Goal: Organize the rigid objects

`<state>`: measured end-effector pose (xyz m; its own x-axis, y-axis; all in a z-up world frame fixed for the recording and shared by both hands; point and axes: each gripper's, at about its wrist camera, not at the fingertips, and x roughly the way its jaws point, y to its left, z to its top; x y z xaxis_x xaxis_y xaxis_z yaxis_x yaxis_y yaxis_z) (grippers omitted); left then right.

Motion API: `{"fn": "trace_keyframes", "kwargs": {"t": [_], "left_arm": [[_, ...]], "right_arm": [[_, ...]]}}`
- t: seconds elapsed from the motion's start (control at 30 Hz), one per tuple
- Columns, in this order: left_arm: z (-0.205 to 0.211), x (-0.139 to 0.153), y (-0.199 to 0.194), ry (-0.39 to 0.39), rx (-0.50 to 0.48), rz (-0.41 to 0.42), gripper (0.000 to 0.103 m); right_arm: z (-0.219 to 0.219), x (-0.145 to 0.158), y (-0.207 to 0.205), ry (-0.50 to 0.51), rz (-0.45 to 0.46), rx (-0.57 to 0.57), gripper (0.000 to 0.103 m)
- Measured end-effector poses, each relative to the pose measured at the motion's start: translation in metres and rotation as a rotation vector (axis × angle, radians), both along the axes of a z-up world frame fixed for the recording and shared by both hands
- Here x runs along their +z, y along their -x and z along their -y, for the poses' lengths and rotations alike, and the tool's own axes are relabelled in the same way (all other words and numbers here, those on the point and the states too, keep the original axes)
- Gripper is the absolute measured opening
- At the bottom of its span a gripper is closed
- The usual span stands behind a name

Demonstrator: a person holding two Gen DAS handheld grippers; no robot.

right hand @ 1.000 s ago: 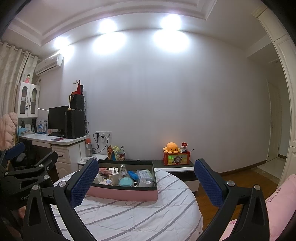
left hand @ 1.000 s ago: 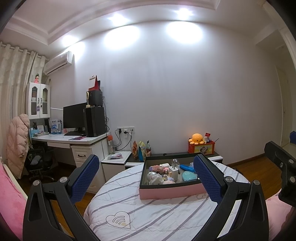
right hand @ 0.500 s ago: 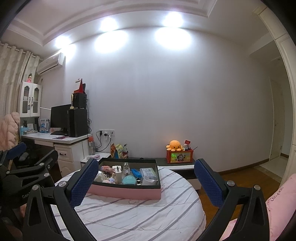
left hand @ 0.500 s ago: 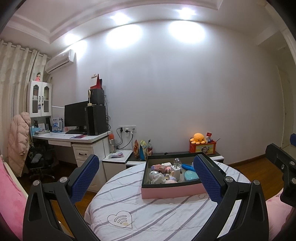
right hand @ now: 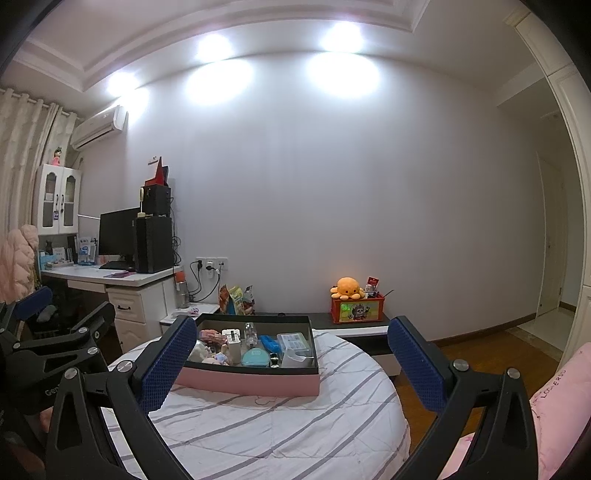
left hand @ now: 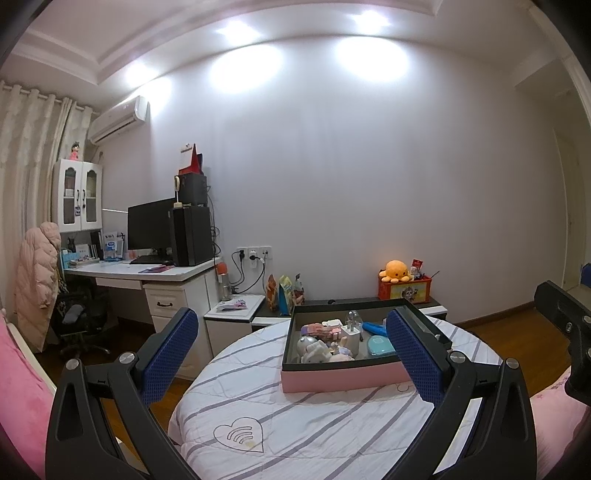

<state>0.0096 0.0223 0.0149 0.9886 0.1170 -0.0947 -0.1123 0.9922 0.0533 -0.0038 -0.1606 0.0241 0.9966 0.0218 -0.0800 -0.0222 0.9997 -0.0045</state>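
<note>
On the table [left hand: 295,435] ahead sits the tray [left hand: 343,380]; my left gripper [left hand: 291,354] and right gripper [right hand: 291,362] gape empty, so I'd approach level, choosing one item.

white wall [left hand: 369,184], wood floor [right hand: 480,350], white desk [left hand: 147,275], curtains [left hand: 26,147], 3 ceiling lights [right hand: 347,33], air conditioner [left hand: 118,118]

My left wrist camera looks forward between my spread blue pads [left hand: 413,358], over the round striped table [left hand: 295,424], the pink tray [left hand: 340,380] near, right of centre. My right wrist camera sits further right and faces the same white wall [right hand: 351,203]; here the tray [right hand: 251,384] lies left of centre, behind my left pad [right hand: 166,365]. Both views share the table, tray, desk with monitor [left hand: 149,229], and orange octopus plush [right hand: 347,288]. Each view catches my other gripper at its edge.
</note>
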Motion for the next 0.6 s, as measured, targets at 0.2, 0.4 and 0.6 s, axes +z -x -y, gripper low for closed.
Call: {"fn": "trace_keyframes", "kwargs": {"t": [0.2,0.4,0.6], "left_arm": [[-0.0010,-0.0006,0.0002,-0.005,0.007,0.000,0.103],[-0.0009,-0.0007,-0.0001,-0.003,0.001,-0.001,0.103],[0.0009,-0.0001,-0.0003,-0.005,0.001,-0.002,0.103]], "right_arm": [[0.0003,-0.0007,-0.0008,-0.003,-0.007,0.008,0.103],[-0.0007,-0.0005,-0.0006,0.000,-0.005,0.007,0.103],[0.0003,-0.0004,-0.0011,-0.002,-0.005,0.004,0.103]]}}
